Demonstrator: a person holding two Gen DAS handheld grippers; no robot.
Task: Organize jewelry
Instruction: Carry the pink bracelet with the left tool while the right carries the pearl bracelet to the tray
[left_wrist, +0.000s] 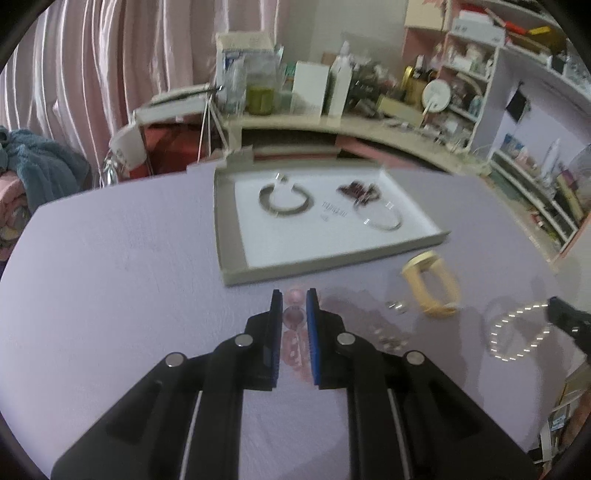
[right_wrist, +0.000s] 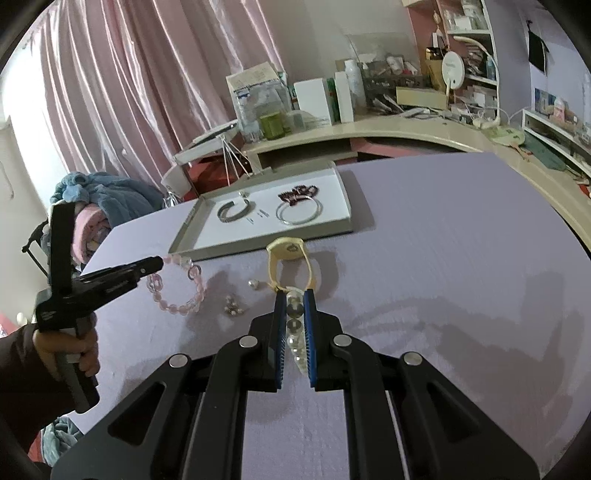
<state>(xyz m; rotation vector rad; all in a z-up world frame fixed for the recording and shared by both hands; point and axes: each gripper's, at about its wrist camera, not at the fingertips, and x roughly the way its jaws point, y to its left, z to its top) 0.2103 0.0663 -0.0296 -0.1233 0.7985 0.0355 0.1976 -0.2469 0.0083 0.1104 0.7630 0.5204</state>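
My left gripper is shut on a pink bead bracelet. In the right wrist view that bracelet hangs from the left gripper just above the lilac table. My right gripper is shut on a pearl bracelet; the left wrist view shows its loop at the far right. Beyond both grippers lies a flat grey tray with a white floor, holding a dark bangle, a silver bangle and a dark red beaded piece.
A pale yellow band stands on the table just ahead of my right gripper, near the tray's front edge. Small silver studs lie between the grippers. A cluttered desk and shelves rise behind the table. A hand holds the left gripper.
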